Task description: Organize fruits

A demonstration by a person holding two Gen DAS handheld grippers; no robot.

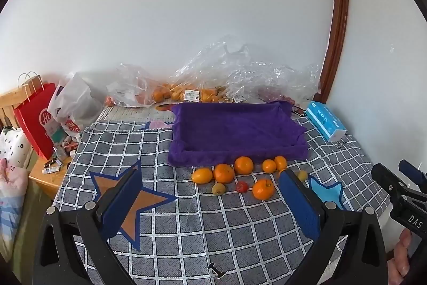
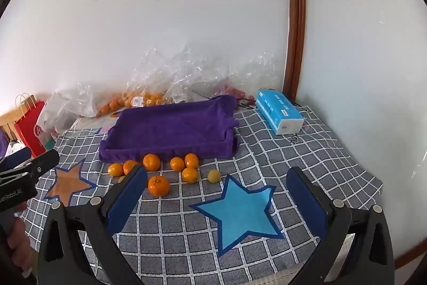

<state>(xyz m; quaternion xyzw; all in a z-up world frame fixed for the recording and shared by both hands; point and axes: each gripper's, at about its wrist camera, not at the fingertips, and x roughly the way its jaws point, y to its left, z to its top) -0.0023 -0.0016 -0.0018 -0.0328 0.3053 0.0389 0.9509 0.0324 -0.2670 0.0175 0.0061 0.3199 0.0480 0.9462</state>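
Several oranges lie loose on a grey checked cloth point(image 1: 213, 231) in front of a purple cloth-lined tray point(image 1: 234, 154) point(image 2: 165, 151), which holds nothing. The nearest orange point(image 1: 263, 188) point(image 2: 158, 186) has a stem. Beside it lie a small red fruit point(image 1: 242, 186) and two small yellow fruits point(image 1: 218, 188) point(image 2: 214, 176). My left gripper point(image 1: 210, 173) hovers open over an orange star patch point(image 1: 152, 200), short of the fruit. My right gripper point(image 2: 216, 170) hovers open over a blue star patch point(image 2: 240, 213). Neither holds anything.
Clear plastic bags point(image 1: 186, 92) with more oranges lie against the white wall behind the tray. A blue tissue box point(image 1: 325, 124) point(image 2: 279, 115) sits at the back right. A red paper bag point(image 1: 34, 119) and a wooden side table point(image 1: 45, 178) with small items stand at the left.
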